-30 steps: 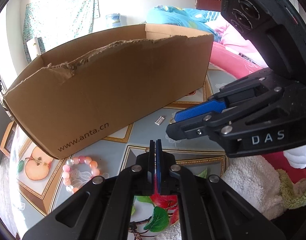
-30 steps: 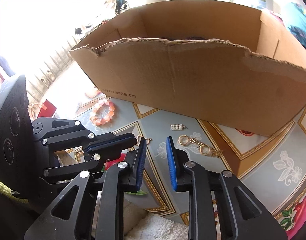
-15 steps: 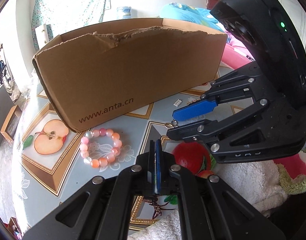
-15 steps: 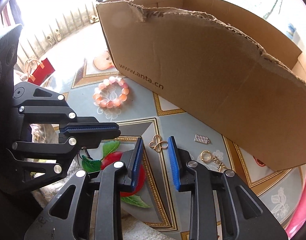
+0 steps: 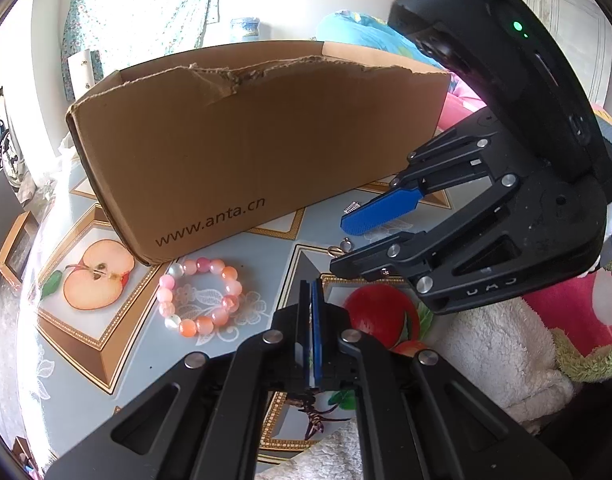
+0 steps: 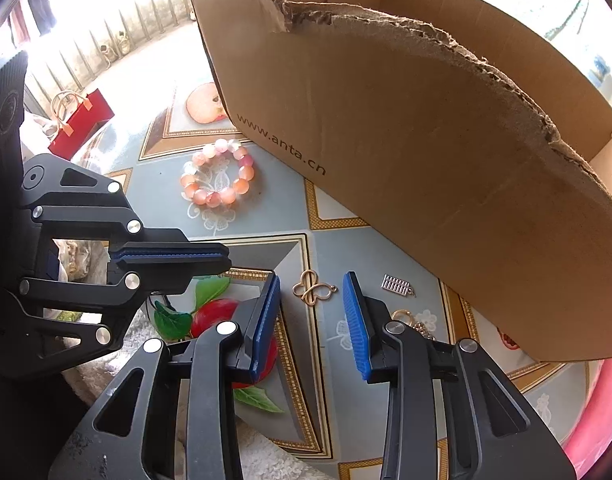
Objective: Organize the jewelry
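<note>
A torn brown cardboard box point(image 5: 258, 140) point(image 6: 425, 140) stands on the fruit-print tablecloth. In front of it lies a pink bead bracelet point(image 5: 200, 300) point(image 6: 218, 176). A gold clover pendant point(image 6: 313, 290) point(image 5: 343, 246) lies flat on the cloth between the tips of my right gripper point(image 6: 311, 278) point(image 5: 339, 246). Its jaws are opening and the pads do not touch the pendant. A small silver charm point(image 6: 397, 284) point(image 5: 351, 208) and a gold ring chain point(image 6: 409, 320) lie just right of it. My left gripper point(image 5: 310, 288) point(image 6: 222, 258) is shut and holds nothing, right of the bracelet.
A white fluffy towel point(image 5: 497, 360) covers the table's near right edge, beside pink and green plush. A red gift bag point(image 6: 80, 122) stands on the floor at the left. A wooden frame point(image 5: 14, 248) sits beyond the table's left edge.
My right gripper has rolled and shifted left, from in front of the ring chain to the clover pendant, and its jaws have widened. The left gripper drifted back from the box, still shut.
</note>
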Tool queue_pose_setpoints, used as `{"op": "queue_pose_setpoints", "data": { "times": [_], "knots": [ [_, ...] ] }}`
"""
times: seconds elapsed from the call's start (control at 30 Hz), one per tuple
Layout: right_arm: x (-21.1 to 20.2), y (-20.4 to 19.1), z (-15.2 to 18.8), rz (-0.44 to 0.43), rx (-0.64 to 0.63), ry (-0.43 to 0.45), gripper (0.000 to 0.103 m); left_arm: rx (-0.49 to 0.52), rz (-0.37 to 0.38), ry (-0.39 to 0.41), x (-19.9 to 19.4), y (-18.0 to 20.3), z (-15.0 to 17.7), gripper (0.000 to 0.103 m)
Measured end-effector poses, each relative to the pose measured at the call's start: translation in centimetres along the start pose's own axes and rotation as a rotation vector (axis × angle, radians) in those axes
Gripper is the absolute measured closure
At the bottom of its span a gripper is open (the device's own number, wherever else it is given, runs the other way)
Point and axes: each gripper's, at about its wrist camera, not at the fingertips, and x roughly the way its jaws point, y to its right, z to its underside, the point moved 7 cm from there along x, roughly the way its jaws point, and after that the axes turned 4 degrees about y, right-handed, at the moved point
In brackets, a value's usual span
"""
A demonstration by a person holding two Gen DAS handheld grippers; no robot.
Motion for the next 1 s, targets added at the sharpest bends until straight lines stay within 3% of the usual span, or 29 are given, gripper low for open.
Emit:
{"op": "queue_pose_setpoints", "data": {
  "times": [0.1,0.67,1.0],
  "knots": [
    [0.4,0.7,-0.9,-0.001,0.010,-0.025,0.084,0.000,0.001,0.003,-0.1,-0.2,0.1,0.102],
    [1.0,1.5,-1.8,-0.020,0.063,-0.058,0.085,0.000,0.005,0.017,-0.7,-0.6,0.1,0.102],
    [-2.2,3.6,-0.2,0.015,0.147,-0.012,0.085,0.016,0.028,0.040,-0.2,0.4,-1.0,0.102]
  ]
}}
